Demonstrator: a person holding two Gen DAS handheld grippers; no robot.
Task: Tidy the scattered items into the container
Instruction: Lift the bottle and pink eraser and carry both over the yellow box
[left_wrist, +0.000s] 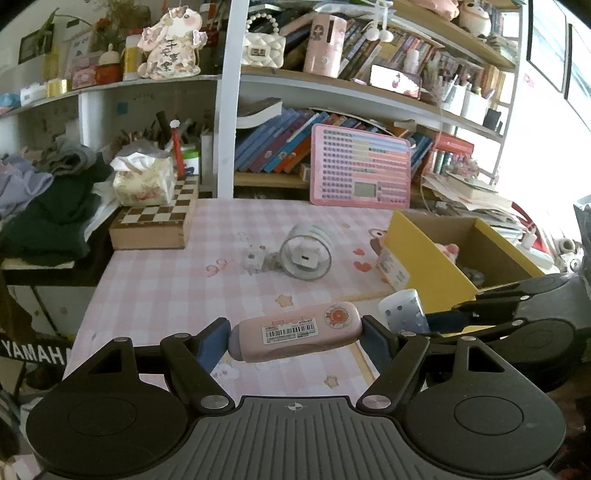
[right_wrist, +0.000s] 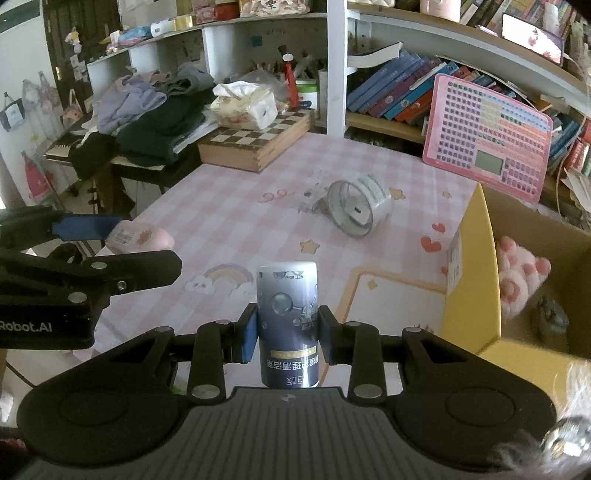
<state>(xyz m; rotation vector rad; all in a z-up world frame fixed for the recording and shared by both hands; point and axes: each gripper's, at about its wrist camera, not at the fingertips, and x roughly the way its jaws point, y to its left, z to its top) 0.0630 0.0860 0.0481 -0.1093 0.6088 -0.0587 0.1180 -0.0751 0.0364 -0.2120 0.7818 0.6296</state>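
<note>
My left gripper (left_wrist: 293, 338) is shut on a pink oblong case (left_wrist: 295, 332) with a barcode label, held crosswise above the pink checked table (left_wrist: 166, 295). It also shows in the right wrist view (right_wrist: 138, 236). My right gripper (right_wrist: 288, 328) is shut on a dark blue-grey bottle (right_wrist: 288, 321) with a white cap end, seen beside the box in the left wrist view (left_wrist: 402, 312). The yellow cardboard box (left_wrist: 424, 266) stands at the right with a pink plush toy (right_wrist: 517, 280) inside. A clear round container (left_wrist: 304, 253) lies on its side mid-table, next to a small white piece (left_wrist: 254, 260).
A chessboard box (left_wrist: 155, 225) with a tissue pack (left_wrist: 142, 181) on it stands at the back left. A pink keyboard toy (left_wrist: 360, 166) leans on the bookshelf. A pile of clothes (left_wrist: 44, 206) lies at the far left.
</note>
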